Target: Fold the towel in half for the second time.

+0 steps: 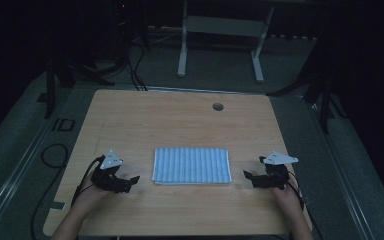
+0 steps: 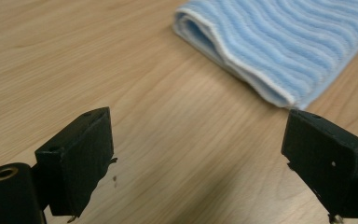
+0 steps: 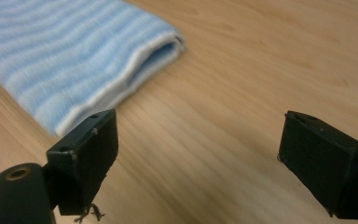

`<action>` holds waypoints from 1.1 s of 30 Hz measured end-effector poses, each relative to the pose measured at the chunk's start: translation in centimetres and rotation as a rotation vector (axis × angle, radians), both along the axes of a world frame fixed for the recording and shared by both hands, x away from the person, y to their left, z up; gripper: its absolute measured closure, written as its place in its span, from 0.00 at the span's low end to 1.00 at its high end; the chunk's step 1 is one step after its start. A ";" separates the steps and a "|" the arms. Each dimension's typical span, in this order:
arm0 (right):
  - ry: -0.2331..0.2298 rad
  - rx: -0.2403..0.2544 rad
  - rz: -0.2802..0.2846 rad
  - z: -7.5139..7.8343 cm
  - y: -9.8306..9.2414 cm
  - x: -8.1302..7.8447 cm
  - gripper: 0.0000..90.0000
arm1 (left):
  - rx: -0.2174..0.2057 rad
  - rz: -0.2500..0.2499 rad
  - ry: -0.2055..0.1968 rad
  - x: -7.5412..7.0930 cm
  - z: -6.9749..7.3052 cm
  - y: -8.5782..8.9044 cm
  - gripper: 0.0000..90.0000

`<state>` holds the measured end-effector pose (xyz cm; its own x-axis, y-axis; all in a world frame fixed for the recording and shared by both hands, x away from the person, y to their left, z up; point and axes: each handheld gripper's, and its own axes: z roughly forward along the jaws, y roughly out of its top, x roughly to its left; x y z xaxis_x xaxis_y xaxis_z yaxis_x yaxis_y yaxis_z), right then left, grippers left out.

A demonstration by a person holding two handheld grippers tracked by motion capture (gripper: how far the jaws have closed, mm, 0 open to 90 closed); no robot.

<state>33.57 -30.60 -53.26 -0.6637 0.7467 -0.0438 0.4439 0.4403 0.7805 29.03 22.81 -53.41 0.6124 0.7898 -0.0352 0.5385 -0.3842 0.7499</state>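
1. Right now the folded blue-and-white striped towel (image 1: 191, 166) lies flat on the wooden table (image 1: 180, 115), near its front edge, between the two grippers and apart from both.
2. The left gripper (image 1: 130, 183) sits just off the towel's left side, jaws spread wide and empty; its own view shows the towel's (image 2: 279, 44) near corner just ahead, by one jaw.
3. The right gripper (image 1: 250, 179) mirrors it off the towel's right side — jaws likewise parted, nothing between them, the towel's (image 3: 70, 56) folded end ahead by one jaw.
4. Likely risk: the layered edges are stacked thin, so a jaw sliding in low could catch only the top ply and peel the fold open instead of lifting the whole cloth.
5. Another: a jaw tip pressed against the tabletop may shove the towel sideways — it lies loose and would probably bunch up.
6. If the two sides are pinched unevenly, I'd expect the cloth to skew or sag.
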 end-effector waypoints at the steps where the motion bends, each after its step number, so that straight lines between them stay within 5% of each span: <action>1: 0.003 -0.005 -0.008 -0.1 -0.2 -0.1 0.13 | -0.018 0.010 0.000 -0.1 -0.1 0.3 0.11; 13: -0.045 0.029 -0.182 -0.6 -4.5 -1.5 0.13 | -0.061 0.125 -0.018 -1.5 -1.1 3.5 0.11; 20: -0.051 0.063 -0.358 -1.2 -6.8 -1.4 0.13 | -0.080 0.195 -0.037 -2.1 -1.5 4.8 0.11; 26: -0.083 0.102 -0.437 -1.4 -8.0 -1.8 0.13 | -0.115 0.314 -0.077 -2.3 -1.7 5.8 0.11; 33: -0.136 0.148 -0.463 -1.3 -8.7 -2.4 0.13 | -0.151 0.465 -0.162 -2.8 -1.3 6.7 0.11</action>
